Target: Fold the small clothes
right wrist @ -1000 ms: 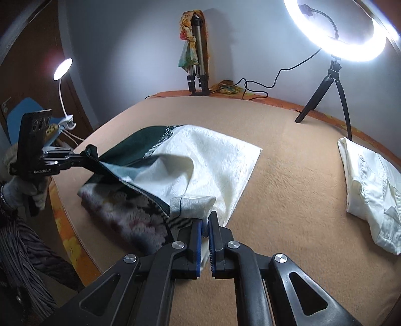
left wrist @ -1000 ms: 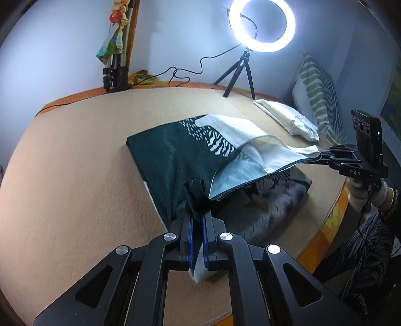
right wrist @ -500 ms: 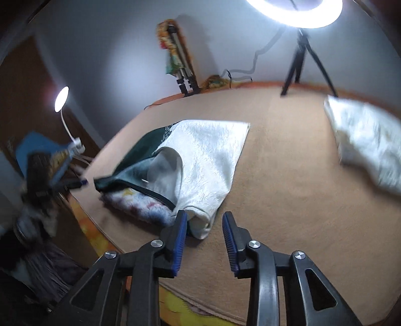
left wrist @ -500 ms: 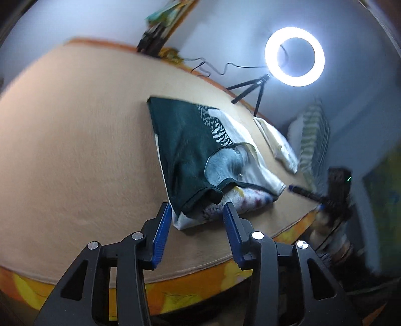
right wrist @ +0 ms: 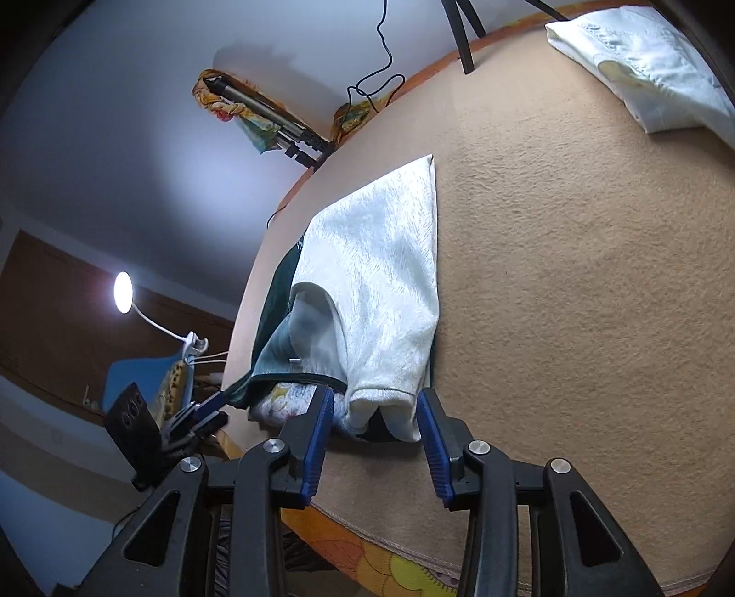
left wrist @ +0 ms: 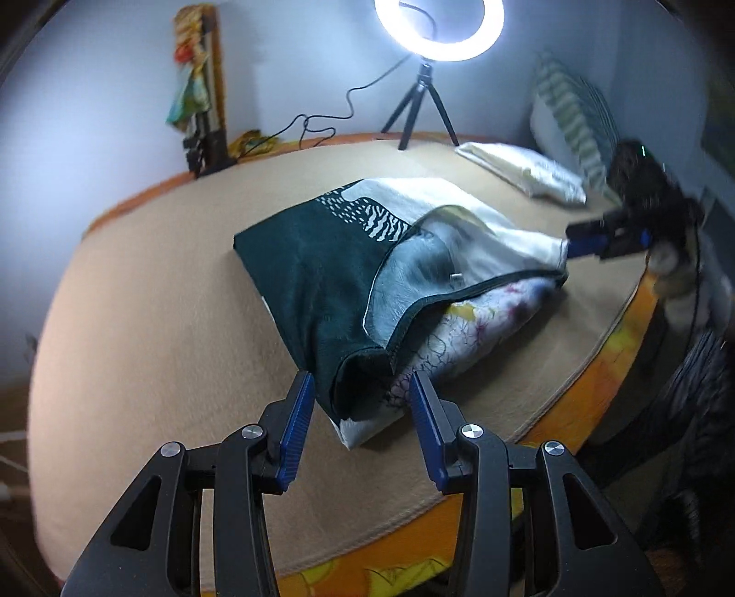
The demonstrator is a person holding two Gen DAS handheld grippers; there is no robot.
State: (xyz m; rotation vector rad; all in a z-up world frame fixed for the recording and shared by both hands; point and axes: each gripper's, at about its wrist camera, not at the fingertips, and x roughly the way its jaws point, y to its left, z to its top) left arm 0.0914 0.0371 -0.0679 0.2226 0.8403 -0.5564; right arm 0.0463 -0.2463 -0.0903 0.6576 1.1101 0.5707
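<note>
A folded dark green and white garment lies on the tan bed cover, over a floral cloth. My left gripper is open and empty, its jaws either side of the garment's near dark corner. In the right wrist view the garment's white half faces me; my right gripper is open and empty, jaws either side of its near white corner. Each gripper shows blurred in the other's view: the right gripper and the left gripper.
A folded white garment lies at the far right, also in the right wrist view. A ring light on a tripod and a striped pillow stand behind. The bed's orange edge runs close by.
Both grippers have opened and let go of the garment's corners. The folded top layer has dropped flat on the pile. Both grippers have drawn back slightly toward the bed's edge.
</note>
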